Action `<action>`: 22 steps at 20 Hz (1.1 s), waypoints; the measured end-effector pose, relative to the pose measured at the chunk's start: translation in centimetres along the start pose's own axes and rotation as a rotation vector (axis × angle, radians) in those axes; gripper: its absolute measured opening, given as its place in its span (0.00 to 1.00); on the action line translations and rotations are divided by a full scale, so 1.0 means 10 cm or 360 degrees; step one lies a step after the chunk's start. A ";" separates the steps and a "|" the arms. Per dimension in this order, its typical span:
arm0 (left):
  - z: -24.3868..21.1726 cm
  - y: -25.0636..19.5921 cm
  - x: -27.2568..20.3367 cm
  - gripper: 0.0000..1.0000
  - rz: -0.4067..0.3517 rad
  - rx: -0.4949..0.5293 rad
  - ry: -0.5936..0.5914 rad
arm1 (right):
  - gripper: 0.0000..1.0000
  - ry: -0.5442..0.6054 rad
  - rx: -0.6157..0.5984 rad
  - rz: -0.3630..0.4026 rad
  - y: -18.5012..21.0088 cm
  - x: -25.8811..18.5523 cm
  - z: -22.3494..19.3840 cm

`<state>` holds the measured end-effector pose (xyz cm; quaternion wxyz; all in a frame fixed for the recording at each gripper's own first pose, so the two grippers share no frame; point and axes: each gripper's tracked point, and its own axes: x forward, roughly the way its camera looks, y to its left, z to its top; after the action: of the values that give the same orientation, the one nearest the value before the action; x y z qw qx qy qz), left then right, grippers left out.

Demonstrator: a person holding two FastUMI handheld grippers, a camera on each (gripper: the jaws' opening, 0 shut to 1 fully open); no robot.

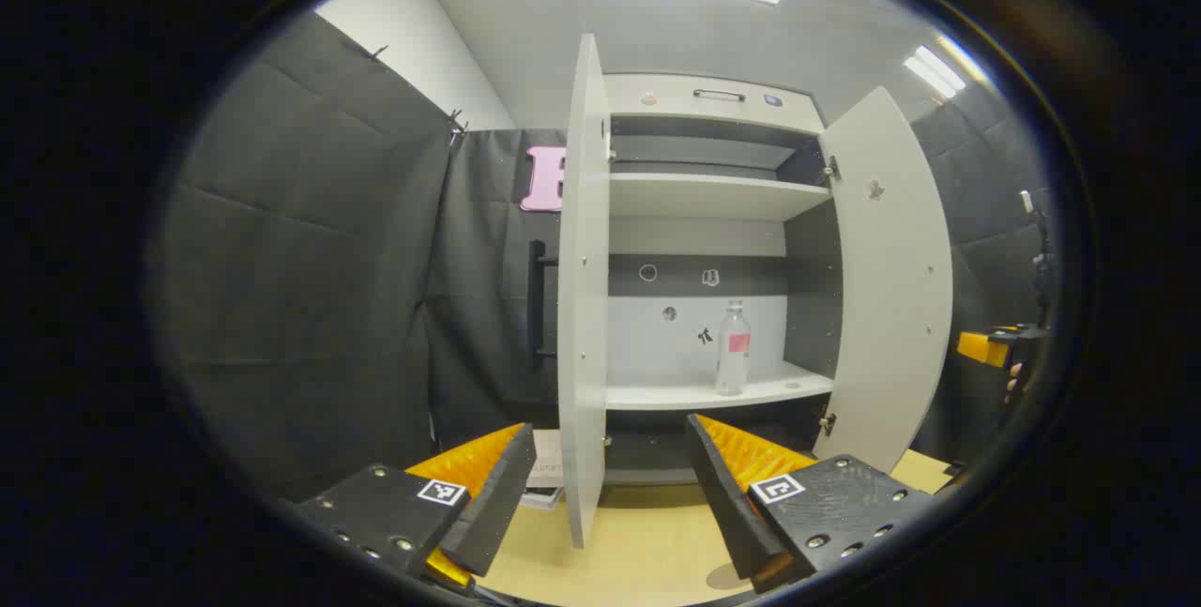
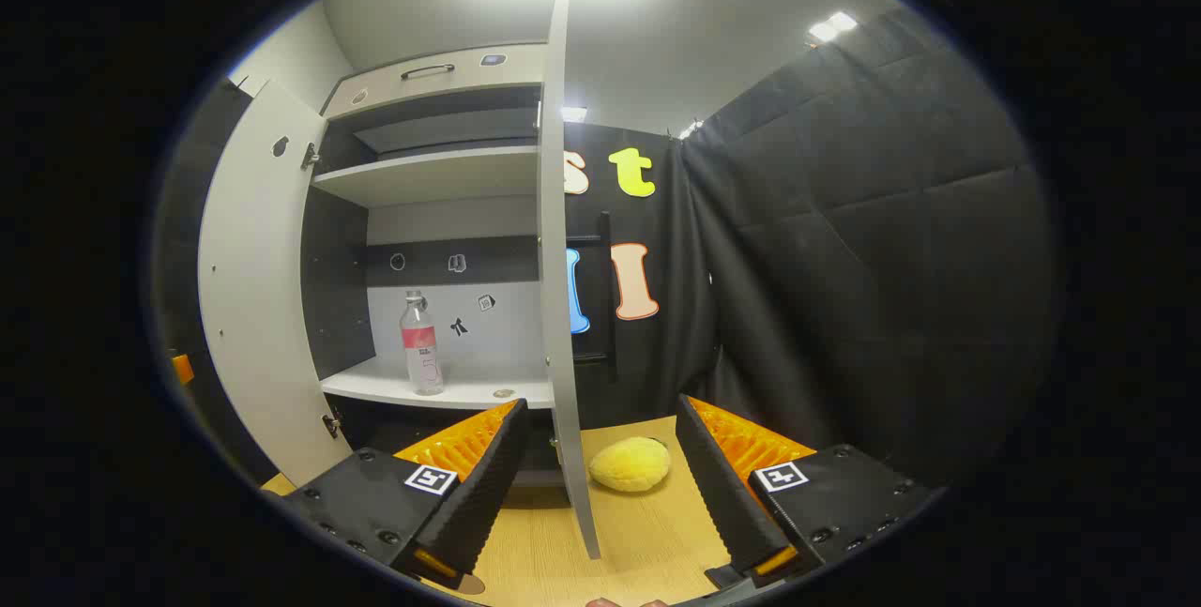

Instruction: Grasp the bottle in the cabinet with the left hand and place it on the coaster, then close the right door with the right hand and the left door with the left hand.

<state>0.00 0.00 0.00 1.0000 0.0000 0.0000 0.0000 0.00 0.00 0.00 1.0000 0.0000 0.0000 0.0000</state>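
The white cabinet (image 1: 713, 100) stands with both doors swung wide. A clear bottle (image 1: 733, 349) with a pink label stands upright on the lower shelf (image 1: 657, 393), right of centre. My left gripper (image 1: 610, 485) is open and low over the wooden table, well short of the shelf, with the left door's edge (image 1: 582, 307) between its fingers in the image. In the right gripper view the bottle (image 2: 421, 344) sits left of the right door's edge (image 2: 556, 260). My right gripper (image 2: 600, 485) is open and holds nothing. A small round disc (image 1: 723, 575), maybe the coaster, lies by the left gripper's right finger.
A yellow soft lump (image 2: 630, 463) lies on the table (image 2: 647, 532) just right of the right door. Black bar handles show on the left door (image 1: 537, 302) and the right door (image 2: 608, 288). A flat white stack (image 1: 546, 468) sits under the left door. Black cloth walls close in both sides.
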 end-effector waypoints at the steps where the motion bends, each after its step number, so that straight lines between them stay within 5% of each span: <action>1: -0.02 -0.01 -0.01 1.00 -0.0003 0.0004 0.0003 | 0.99 0.0002 -0.0003 0.0001 0.00 0.00 0.00; 13: -0.24 -0.24 0.03 1.00 -0.0106 0.0031 0.0043 | 0.99 0.0021 -0.0029 -0.0084 -0.11 -0.06 0.16; 22: -0.09 -0.87 0.57 1.00 -0.0350 0.0073 0.0023 | 0.99 -0.0017 -0.0059 -0.0346 -0.71 0.03 0.22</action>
<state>5.67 -8.67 -0.89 0.9937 0.0230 0.0072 -0.1096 0.25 -7.08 2.16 0.9939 -0.0183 -0.0054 -0.1084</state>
